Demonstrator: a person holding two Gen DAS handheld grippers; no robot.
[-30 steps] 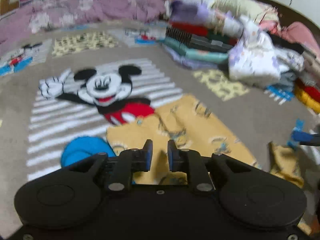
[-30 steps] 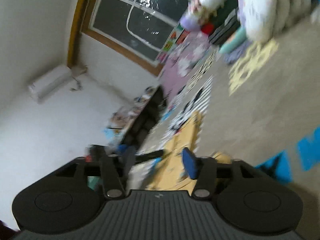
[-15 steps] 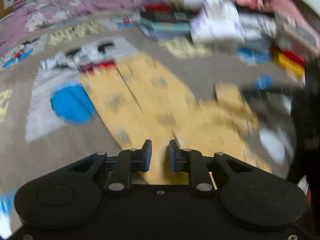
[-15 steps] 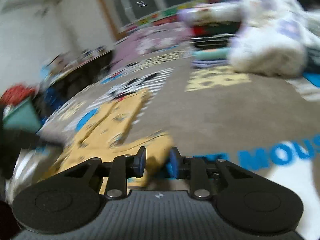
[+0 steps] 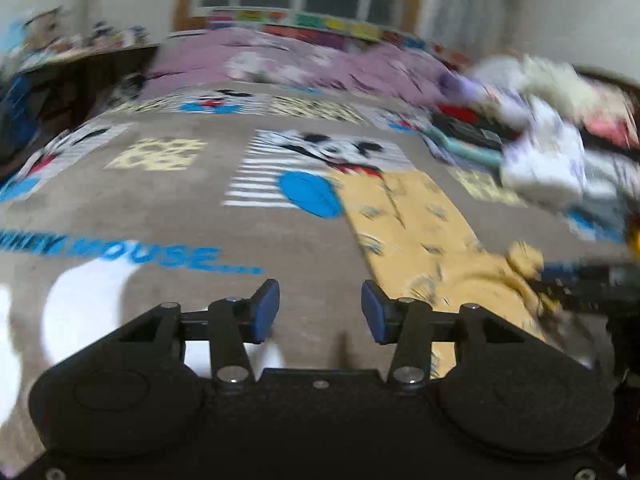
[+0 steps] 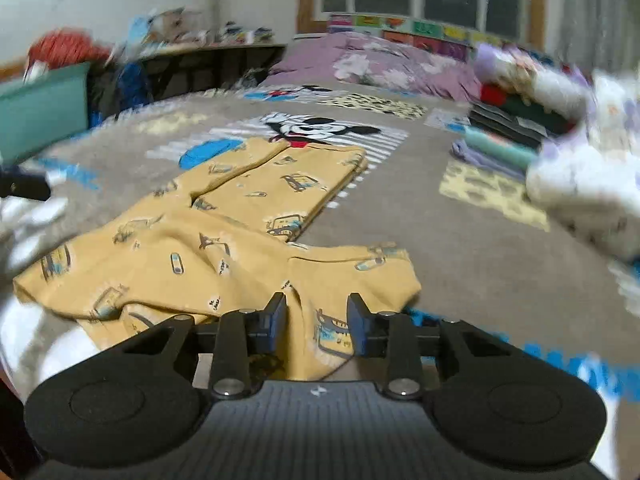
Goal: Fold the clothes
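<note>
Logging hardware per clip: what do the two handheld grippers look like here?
Both look alike: matte black bodies with two round domed housings, black finger arms fixed by silver screws, and blue pads. The left gripper has a smooth black top; the right gripper has a grey ribbed top plate with a small white mark. No cables, hands or sleeves show.

Yellow trousers (image 6: 248,216) carry small bus prints; the grey-brown blanket (image 6: 460,248) shows a cartoon mouse, stripes and blue lettering.
</note>
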